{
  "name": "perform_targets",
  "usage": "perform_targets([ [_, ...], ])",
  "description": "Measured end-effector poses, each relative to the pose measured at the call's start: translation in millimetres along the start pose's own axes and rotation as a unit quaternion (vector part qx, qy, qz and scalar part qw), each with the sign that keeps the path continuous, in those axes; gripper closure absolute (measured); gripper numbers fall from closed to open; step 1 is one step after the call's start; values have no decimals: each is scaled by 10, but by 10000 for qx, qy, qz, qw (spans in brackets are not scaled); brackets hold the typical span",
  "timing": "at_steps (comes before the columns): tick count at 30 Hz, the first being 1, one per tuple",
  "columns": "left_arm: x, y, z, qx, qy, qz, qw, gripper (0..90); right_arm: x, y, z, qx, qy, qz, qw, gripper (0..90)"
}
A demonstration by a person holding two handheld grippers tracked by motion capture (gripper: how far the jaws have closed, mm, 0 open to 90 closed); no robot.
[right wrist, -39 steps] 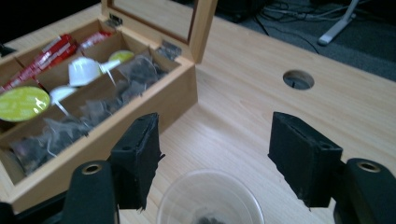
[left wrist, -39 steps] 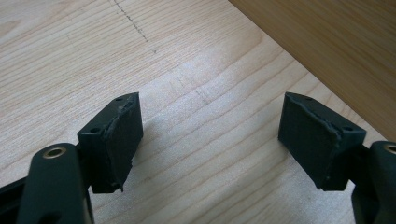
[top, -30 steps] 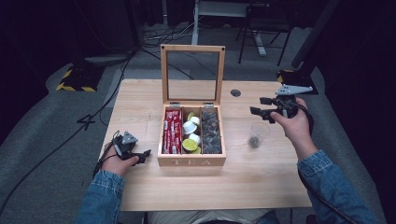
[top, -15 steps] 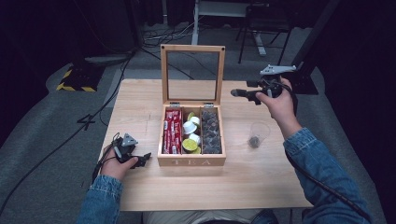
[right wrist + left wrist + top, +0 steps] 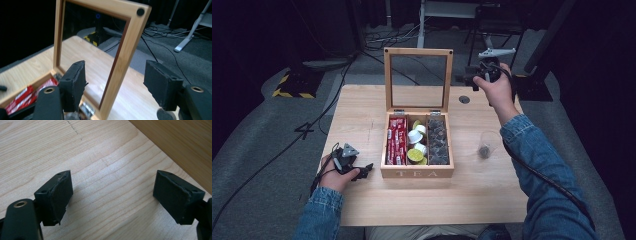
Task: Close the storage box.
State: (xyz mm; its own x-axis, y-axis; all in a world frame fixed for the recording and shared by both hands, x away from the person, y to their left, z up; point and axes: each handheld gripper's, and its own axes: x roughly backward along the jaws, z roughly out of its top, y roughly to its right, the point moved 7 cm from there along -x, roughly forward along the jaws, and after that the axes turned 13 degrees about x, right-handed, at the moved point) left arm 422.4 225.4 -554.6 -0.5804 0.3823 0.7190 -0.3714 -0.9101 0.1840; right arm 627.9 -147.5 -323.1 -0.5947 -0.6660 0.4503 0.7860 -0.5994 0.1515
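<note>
Right gripper (image 5: 468,80) is raised beside the upright glass-paned lid (image 5: 418,80) of the wooden tea box (image 5: 417,173), jaws apart; in the right gripper view the lid's side rail (image 5: 122,55) stands between them, unpressed. Left gripper (image 5: 364,171) rests low on the table (image 5: 362,110), just beside the box's front corner. Its jaws have just been opening, nothing between them.
</note>
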Motion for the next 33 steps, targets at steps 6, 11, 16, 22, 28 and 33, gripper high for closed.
perform_targets([
  [6,-4,-15,11,-12,-27,-16,10000,161,-220,140,120,-158,23,-260,9995,350],
  [11,-5,-21,13,-48,-30,-32,10000,160,-381,249,192,-136,-53,-344,9993,376],
  [16,-4,-24,12,-62,-36,-38,10000,161,-504,299,208,-166,-213,-382,9989,412],
  [22,-4,-24,13,-66,-37,-38,10000,161,-617,311,241,-164,-250,-259,9992,467],
  [28,-4,-23,13,-60,-47,-56,10000,160,-734,284,251,-191,-277,-223,9992,471],
  [33,-4,-24,14,-64,-44,-57,10000,160,-775,273,271,-491,-116,-122,9986,484],
])
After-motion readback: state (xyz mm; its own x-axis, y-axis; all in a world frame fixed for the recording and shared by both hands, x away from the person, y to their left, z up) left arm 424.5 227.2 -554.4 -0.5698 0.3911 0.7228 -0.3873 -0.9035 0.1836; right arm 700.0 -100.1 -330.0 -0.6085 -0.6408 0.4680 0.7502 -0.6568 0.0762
